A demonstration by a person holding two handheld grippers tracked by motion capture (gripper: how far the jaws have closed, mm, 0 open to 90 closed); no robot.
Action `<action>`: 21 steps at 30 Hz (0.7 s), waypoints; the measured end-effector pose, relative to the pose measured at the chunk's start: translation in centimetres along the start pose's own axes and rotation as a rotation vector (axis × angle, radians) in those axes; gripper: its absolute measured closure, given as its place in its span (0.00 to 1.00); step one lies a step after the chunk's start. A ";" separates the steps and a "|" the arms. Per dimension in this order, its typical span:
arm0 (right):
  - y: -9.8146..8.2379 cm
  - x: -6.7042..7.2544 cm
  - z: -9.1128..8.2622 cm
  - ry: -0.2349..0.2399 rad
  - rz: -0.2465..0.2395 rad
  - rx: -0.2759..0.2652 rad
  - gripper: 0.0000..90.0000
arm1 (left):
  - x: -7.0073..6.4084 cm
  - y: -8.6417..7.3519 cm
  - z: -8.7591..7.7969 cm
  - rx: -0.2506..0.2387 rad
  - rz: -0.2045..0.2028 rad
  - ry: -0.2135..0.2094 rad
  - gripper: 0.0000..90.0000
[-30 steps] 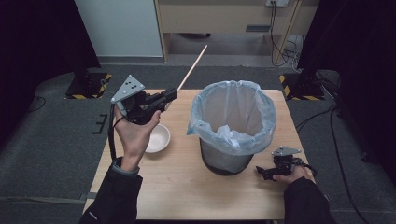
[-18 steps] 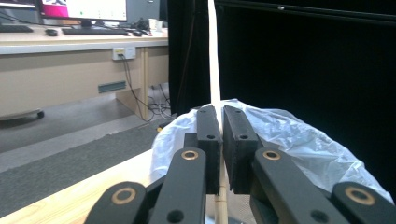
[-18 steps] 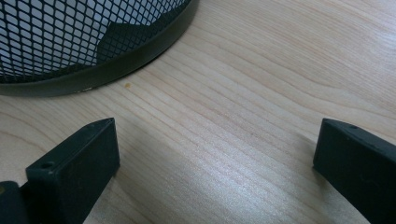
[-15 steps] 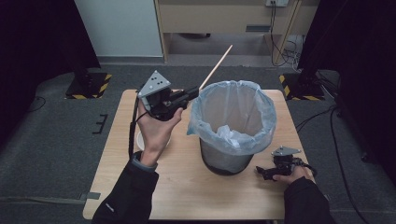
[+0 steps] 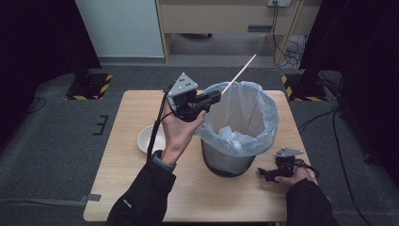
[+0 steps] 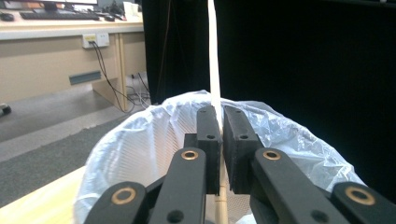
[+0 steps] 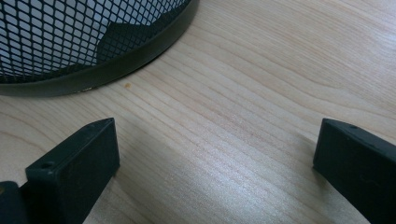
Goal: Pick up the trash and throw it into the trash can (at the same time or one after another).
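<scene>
The table [image 5: 141, 197] carries everything, and the bin [image 5: 230, 160] standing on it is your landmark: a black mesh bin lined with a pale plastic bag [image 5: 263, 117], with crumpled paper already lying inside. To the left of the bin sits a small white bowl [image 5: 147, 140], partly hidden by your forearm.

Your left gripper [image 5: 214, 97] is raised at the bin's left rim, jaws pressed together and pinching a thin wooden stick [image 5: 240, 73]. The stick slants up and away over the bin's mouth; in the left gripper view it runs between the two black pads [image 6: 208, 126] and out both ends.

Your right gripper [image 5: 263, 173] rests on the table just right of the bin's base, jaws spread with nothing between them.

The step looks like dropping the stick into the bin. To do it well, carry the gripper further in so it hangs above the middle of the opening, not the rim. Tip the stick toward upright so its lower end points into the bag; it is long, and released at a slant it could bridge the rim or slide out. Only then part the jaws. Keep your sleeve off the bag's loose edge.
</scene>
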State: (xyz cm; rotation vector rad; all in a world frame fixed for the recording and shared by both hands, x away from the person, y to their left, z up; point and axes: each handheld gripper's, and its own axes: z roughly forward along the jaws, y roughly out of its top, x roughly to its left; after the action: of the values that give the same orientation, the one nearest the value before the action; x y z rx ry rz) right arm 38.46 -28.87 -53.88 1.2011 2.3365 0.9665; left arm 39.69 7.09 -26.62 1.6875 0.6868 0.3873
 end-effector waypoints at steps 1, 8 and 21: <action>0.0 0.0 0.0 0.000 0.000 0.000 0.01 | 0.0 -0.1 0.2 0.006 0.001 -0.002 0.95; 0.0 0.0 0.0 0.000 -0.001 0.000 0.01 | 0.2 -0.5 0.8 0.017 -0.014 -0.025 0.92; 0.0 0.0 0.0 0.000 0.000 0.000 0.00 | 2.2 -0.4 -4.1 -0.040 -0.007 0.060 0.73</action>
State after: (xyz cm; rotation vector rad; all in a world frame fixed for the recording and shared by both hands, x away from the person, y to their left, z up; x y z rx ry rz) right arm 38.46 -28.87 -53.88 1.2008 2.3362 0.9662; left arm 38.81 11.65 -26.34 1.6411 0.7242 0.4460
